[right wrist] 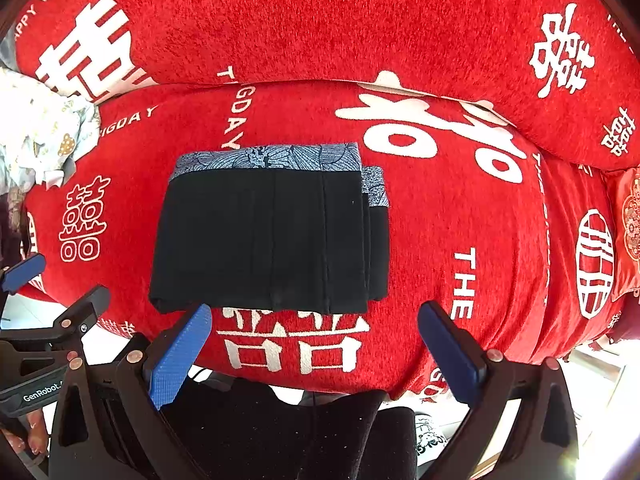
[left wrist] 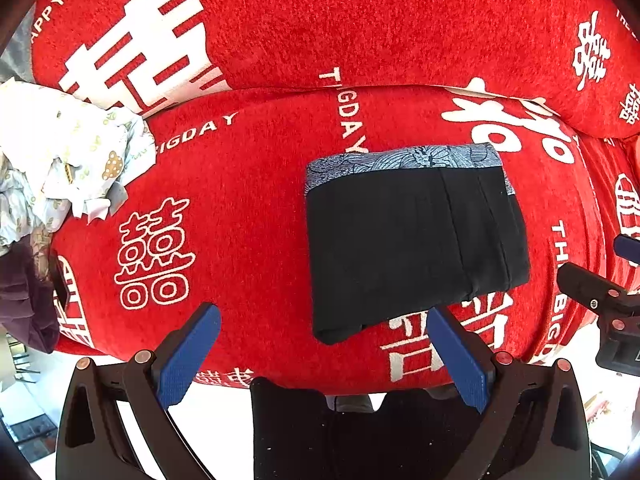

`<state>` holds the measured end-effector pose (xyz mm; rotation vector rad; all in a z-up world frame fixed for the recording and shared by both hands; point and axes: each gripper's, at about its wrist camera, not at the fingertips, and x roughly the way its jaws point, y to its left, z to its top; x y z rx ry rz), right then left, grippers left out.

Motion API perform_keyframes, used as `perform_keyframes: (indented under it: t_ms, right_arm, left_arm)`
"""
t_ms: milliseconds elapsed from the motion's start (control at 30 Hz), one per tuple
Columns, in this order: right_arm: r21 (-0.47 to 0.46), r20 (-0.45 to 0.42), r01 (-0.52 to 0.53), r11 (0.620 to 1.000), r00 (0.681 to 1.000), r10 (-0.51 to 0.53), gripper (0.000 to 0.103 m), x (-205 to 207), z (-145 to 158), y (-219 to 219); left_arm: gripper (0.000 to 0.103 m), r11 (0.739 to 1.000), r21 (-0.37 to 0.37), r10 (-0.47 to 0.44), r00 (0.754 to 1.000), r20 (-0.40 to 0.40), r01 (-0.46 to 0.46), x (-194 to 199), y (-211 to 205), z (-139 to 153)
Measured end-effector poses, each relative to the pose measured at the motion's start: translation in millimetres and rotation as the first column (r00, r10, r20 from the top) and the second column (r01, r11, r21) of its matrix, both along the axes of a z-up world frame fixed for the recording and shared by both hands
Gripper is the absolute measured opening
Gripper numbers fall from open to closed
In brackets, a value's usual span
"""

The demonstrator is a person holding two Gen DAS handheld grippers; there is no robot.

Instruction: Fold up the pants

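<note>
As folded, black pants (right wrist: 272,236) with patterned blue waistband, flat on red sofa cover (right wrist: 460,208); likely light, limp knit, layers prone to slip. Best pinched through all layers at near edge. Left gripper (left wrist: 324,328) and right gripper (right wrist: 316,328): fingers apart, empty.

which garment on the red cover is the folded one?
The black pants with the blue-grey patterned waistband, lying as a flat neat rectangle mid-cover ahead of both grippers. The white printed cloth at the far left is a crumpled heap.
</note>
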<state>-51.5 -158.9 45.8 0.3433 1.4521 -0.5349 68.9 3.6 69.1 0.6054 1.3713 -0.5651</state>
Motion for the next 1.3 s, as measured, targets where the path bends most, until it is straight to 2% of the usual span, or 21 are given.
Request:
perform_keyframes:
  t_ms: [233, 967, 1100, 1300]
  right_arm:
    - [0.0, 0.0, 0.0, 1.0, 1.0, 0.0, 0.103, 0.4, -0.2, -0.5]
    - [0.005, -0.003, 0.001, 1.0, 1.0, -0.001, 0.103, 1.0, -4.0, -0.3]
    - [0.006, -0.003, 0.001, 1.0, 1.0, -0.001, 0.103, 1.0, -3.7, -0.3]
    - [0.008, -0.005, 0.007, 1.0, 1.0, -0.007, 0.103, 0.0, -7.2, 3.5]
  left_arm:
    - [0.103, 1.0, 0.004, -0.008, 1.0, 0.019, 0.007, 0.7, -0.2, 0.5]
    - [0.103, 1.0, 0.006, 0.005, 1.0, 0.012, -0.005, 1.7, -0.1, -2.2]
    - [0.103, 1.0, -0.004, 0.016, 1.0, -0.002, -0.016, 1.1, -0.5, -3.6]
    - [0.103, 1.0, -0.022, 0.008, 1.0, 0.018, -0.008, -0.2, -3.0, 0.6]
